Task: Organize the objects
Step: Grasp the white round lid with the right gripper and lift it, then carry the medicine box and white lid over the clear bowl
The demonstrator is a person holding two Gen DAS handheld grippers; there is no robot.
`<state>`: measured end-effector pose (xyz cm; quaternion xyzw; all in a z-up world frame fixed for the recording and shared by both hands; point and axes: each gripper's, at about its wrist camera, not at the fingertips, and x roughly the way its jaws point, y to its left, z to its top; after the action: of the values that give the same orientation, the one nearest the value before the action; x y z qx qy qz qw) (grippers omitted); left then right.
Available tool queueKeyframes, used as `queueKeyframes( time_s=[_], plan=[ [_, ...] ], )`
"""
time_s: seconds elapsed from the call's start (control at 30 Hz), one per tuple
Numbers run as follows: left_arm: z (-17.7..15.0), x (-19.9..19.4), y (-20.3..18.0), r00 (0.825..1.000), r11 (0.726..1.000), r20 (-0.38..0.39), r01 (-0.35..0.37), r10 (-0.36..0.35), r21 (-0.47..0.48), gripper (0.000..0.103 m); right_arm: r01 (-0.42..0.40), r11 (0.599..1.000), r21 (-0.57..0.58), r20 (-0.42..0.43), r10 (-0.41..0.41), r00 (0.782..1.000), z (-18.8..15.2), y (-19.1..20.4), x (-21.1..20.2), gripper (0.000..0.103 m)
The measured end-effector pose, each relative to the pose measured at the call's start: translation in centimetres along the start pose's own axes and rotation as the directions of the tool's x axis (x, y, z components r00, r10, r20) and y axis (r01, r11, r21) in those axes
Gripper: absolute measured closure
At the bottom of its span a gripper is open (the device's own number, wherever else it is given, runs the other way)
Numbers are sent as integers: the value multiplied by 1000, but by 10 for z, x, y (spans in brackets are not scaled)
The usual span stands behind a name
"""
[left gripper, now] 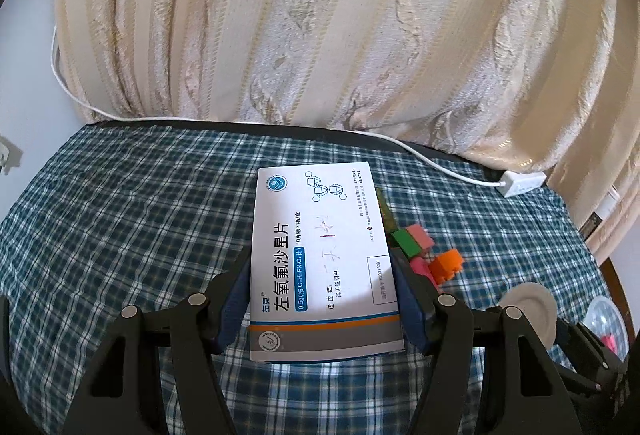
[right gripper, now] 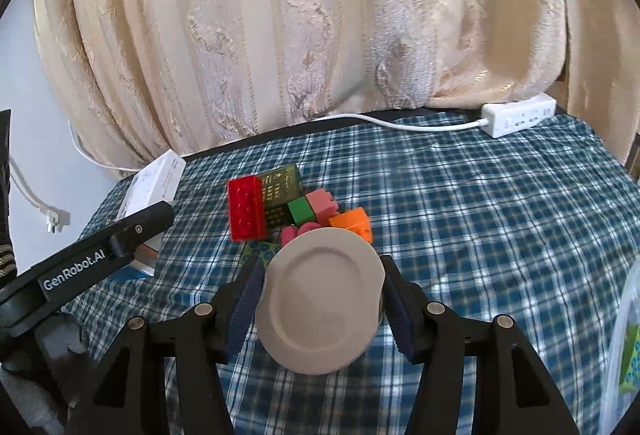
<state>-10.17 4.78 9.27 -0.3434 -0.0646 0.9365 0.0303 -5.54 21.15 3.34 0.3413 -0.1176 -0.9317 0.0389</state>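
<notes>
left gripper (left gripper: pixel 324 299) clamps the white medicine box (left gripper: pixel 320 255) over the plaid tablecloth (left gripper: pixel 120 235), right gripper (right gripper: pixel 320 299) squeezes a beige round lid (right gripper: pixel 320 299) near the toy bricks (right gripper: pixel 300 211)

The medicine box (left gripper: pixel 320 255) reads "左氧氟沙星片"; the left gripper's arm (right gripper: pixel 92 259) reads "GenRobot.AI".

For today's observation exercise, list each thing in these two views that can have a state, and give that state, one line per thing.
left gripper: shut on the medicine box.
medicine box: held flat, printed face up.
right gripper: shut on the grey lid.
grey lid: held, top face toward the camera.
toy blocks: heaped loosely on the checked cloth.
power strip: lying at the cloth's far edge, cable attached.
</notes>
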Motion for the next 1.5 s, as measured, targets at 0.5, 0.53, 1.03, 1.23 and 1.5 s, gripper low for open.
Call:
queueKeyframes(
  time_s=[0.5,0.53,1.03,1.23,1.5],
  plan=[
    [-5,-10,-22,999,998,13,33,-33,60,37,22,998,63,15,-23,1000,-20,-23,-22,49],
    [-4,-11,-21,999,998,16,31,-32,57,37,22,998,66,9,-22,1000,-22,-24,-21,49],
    [-4,-10,-19,999,999,13,29,-29,43,37,73,997,-9,-58,-73,996,-19,-17,1,30],
    [-2,-9,-17,999,999,8,32,-32,34,37,94,994,-60,-93,-99,991,-14,-8,28,30],
    [-2,-8,-17,1000,999,2,28,-28,39,37,114,990,-78,-132,-124,983,-14,-10,48,34]
  ],
)
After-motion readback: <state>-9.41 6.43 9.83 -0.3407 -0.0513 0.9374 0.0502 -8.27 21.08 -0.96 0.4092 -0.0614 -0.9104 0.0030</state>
